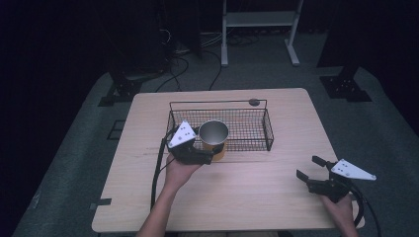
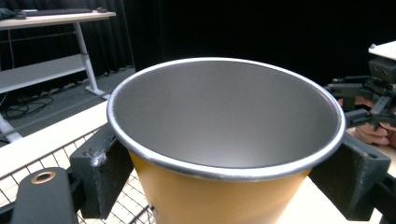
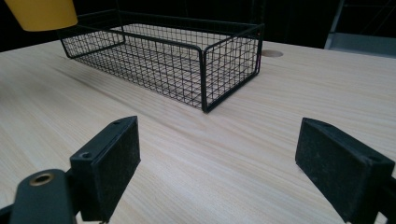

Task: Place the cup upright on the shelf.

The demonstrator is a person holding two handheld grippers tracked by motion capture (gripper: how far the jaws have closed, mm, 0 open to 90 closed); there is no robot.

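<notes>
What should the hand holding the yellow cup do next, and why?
Probably carry the cup a little farther over the wire basket and lower it in. The left gripper is clamped on its sides and holds it lifted at the basket's near edge, while the right gripper waits open on the table.

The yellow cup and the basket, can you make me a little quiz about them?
1. True or false: the left gripper holds the yellow cup with a jaw on each side.
2. What is the cup lifted above: A the wire basket's near edge, B the floor, C a shelf?
3. Fill in: the right gripper's jaws are ____.

Key: 1 true; 2 A; 3 open, with nothing between them, above the table.
</notes>
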